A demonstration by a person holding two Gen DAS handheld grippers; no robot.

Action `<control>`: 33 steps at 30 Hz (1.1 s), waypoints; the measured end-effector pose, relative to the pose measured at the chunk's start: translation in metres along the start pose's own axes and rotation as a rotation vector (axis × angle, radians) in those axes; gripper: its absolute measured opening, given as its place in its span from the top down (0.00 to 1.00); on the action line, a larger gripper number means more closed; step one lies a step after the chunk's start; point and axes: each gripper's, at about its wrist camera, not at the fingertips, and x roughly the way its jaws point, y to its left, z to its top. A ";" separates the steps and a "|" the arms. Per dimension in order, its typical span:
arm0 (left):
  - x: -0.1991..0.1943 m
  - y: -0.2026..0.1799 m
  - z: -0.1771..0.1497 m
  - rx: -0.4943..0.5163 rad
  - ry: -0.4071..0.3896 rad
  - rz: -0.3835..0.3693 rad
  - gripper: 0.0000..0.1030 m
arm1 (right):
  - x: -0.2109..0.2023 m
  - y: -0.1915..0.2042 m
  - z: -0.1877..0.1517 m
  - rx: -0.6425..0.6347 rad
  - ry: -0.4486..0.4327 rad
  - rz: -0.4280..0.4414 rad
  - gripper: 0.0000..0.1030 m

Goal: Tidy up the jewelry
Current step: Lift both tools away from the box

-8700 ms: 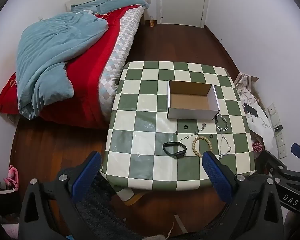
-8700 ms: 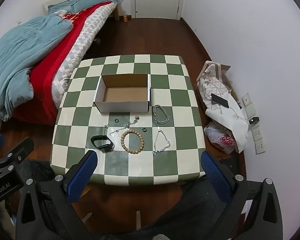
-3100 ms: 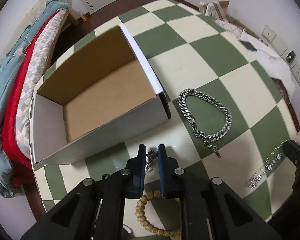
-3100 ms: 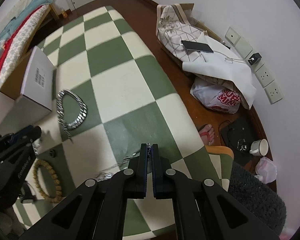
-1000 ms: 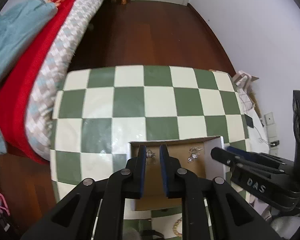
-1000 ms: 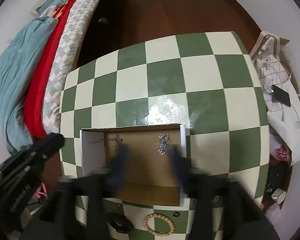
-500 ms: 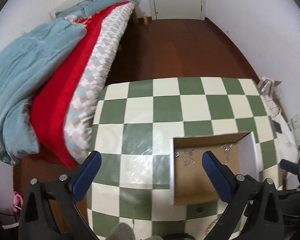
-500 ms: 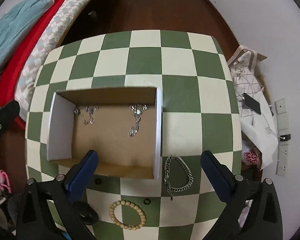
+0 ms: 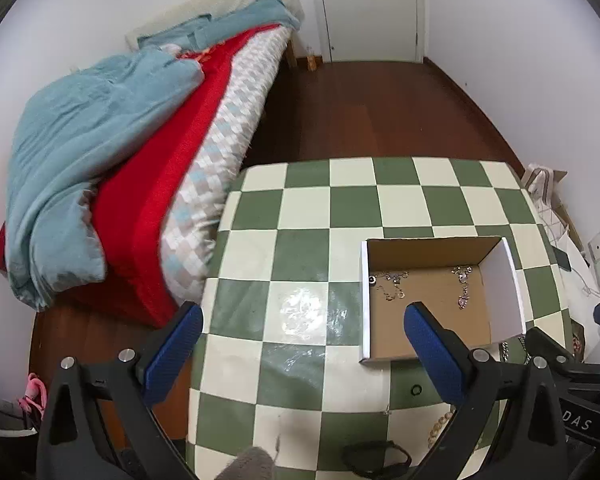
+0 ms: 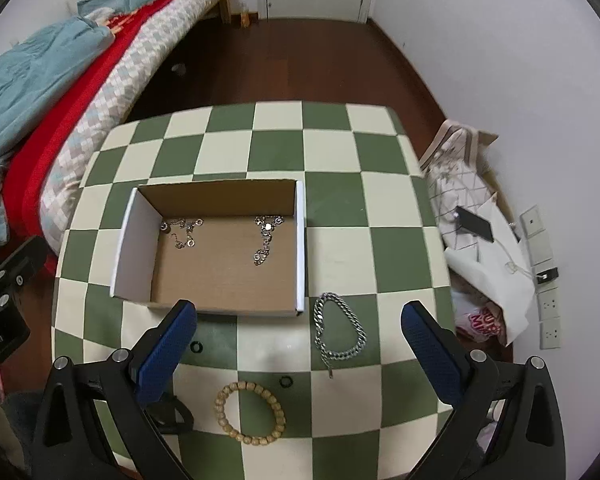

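My right gripper (image 10: 298,322) and left gripper (image 9: 300,322) both gape wide, empty. Two fine chains lie in the cardboard box (image 10: 300,240); the curb-link bracelet (image 10: 339,330) lies on the table at five o'clock of it. I judge it best pinched across one side. Only the right view shows the whole bead bracelet (image 10: 250,414).

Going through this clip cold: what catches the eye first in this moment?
The green-and-cream checkered table dominates, with an open cardboard box holding two thin silver chains. In front of the box lie a chunky silver chain bracelet and a wooden bead bracelet. Left of the table, a red bedspread under a blue blanket stands out.
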 end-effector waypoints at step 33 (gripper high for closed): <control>-0.003 0.022 -0.127 -0.058 0.063 0.089 0.00 | 0.007 -0.062 -0.135 0.201 0.043 0.131 0.31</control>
